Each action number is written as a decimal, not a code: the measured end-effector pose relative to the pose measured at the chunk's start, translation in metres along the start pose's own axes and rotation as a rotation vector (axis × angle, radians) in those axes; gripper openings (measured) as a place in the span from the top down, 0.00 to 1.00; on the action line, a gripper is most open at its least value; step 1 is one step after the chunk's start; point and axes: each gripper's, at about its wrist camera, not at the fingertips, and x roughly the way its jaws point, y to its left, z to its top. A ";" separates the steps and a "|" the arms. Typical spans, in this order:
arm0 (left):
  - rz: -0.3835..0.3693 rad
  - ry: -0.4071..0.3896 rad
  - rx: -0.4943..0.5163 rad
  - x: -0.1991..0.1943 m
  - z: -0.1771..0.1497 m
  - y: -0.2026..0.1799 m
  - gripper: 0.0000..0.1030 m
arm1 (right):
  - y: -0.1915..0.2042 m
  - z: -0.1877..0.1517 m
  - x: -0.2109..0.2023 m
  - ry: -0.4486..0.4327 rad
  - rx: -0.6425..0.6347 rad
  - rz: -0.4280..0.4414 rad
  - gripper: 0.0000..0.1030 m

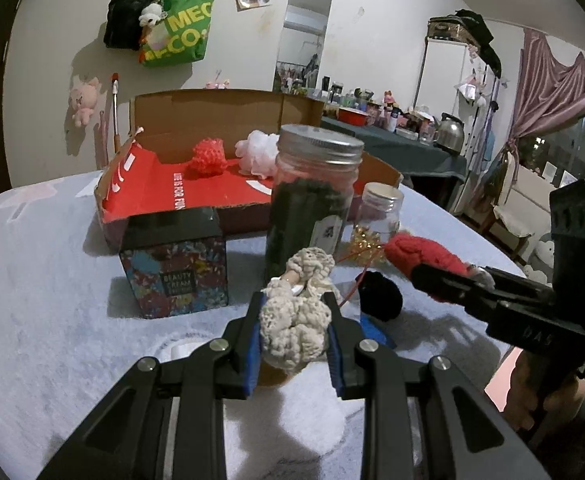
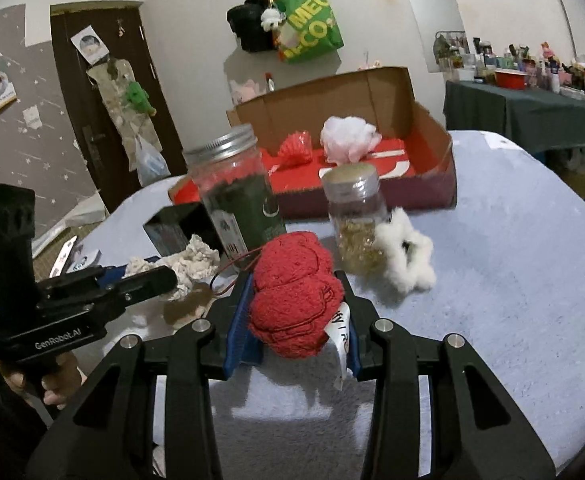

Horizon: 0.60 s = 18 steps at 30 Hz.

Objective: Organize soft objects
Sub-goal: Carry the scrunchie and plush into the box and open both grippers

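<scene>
Two jars block the box; left gripper clamps cream lace, right gripper red cloth

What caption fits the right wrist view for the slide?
Right gripper clamps a red knitted item above the blue tabletop, facing two jars and a cardboard box.

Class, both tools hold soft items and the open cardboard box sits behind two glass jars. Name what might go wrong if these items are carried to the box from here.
1. The tall glass jar stands directly between the left tool, shut on the cream lace bundle, and the cardboard box; a low path may topple it.
2. The red knitted item in the right tool trails a thin red cord that may snag.
</scene>
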 end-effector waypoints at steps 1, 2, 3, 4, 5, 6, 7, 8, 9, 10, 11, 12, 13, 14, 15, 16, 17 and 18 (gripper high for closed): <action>0.000 0.002 -0.002 0.000 0.000 0.001 0.72 | 0.000 -0.001 0.001 0.005 0.000 0.001 0.64; -0.001 0.004 -0.004 0.000 -0.001 0.001 0.72 | 0.000 -0.002 0.001 0.006 0.000 -0.001 0.64; 0.001 0.003 -0.005 0.000 -0.001 0.001 0.72 | 0.000 -0.002 0.000 0.006 -0.001 -0.004 0.64; 0.002 0.003 -0.005 -0.001 0.000 0.002 0.72 | 0.000 -0.002 0.000 0.006 -0.002 -0.005 0.64; 0.004 0.002 -0.006 -0.002 0.000 0.003 0.72 | 0.000 -0.002 -0.001 0.008 -0.001 -0.004 0.64; 0.007 0.000 -0.006 -0.004 -0.001 0.003 0.72 | 0.000 -0.002 0.000 0.008 0.001 -0.003 0.64; 0.009 -0.001 -0.007 -0.005 0.000 0.004 0.72 | 0.000 -0.002 -0.001 0.009 0.003 -0.004 0.64; 0.011 -0.002 -0.010 -0.008 0.000 0.006 0.72 | -0.002 -0.002 -0.002 0.010 0.006 -0.003 0.64; 0.012 -0.003 -0.013 -0.010 0.001 0.009 0.72 | -0.004 -0.002 -0.004 0.010 0.013 0.000 0.64; 0.018 -0.004 -0.015 -0.013 0.002 0.012 0.72 | -0.007 -0.001 -0.007 0.010 0.021 0.004 0.64; 0.024 -0.005 -0.015 -0.016 0.002 0.013 0.72 | -0.009 0.000 -0.009 0.011 0.030 0.010 0.64; 0.033 -0.006 -0.013 -0.019 0.002 0.016 0.72 | -0.013 0.001 -0.011 0.013 0.037 0.012 0.64; 0.041 -0.007 -0.013 -0.021 0.003 0.020 0.72 | -0.016 0.003 -0.014 0.011 0.040 0.009 0.64; 0.052 -0.008 -0.015 -0.025 0.004 0.024 0.72 | -0.019 0.004 -0.016 0.009 0.044 0.005 0.64; 0.057 -0.006 -0.017 -0.026 0.004 0.027 0.72 | -0.022 0.006 -0.019 0.008 0.052 0.004 0.64; 0.063 -0.005 -0.021 -0.028 0.004 0.029 0.72 | -0.026 0.007 -0.021 0.007 0.062 0.008 0.64; 0.070 -0.003 -0.027 -0.030 0.004 0.033 0.72 | -0.031 0.008 -0.023 0.009 0.077 0.012 0.64; 0.077 -0.002 -0.034 -0.032 0.004 0.038 0.72 | -0.035 0.009 -0.025 0.012 0.087 0.015 0.64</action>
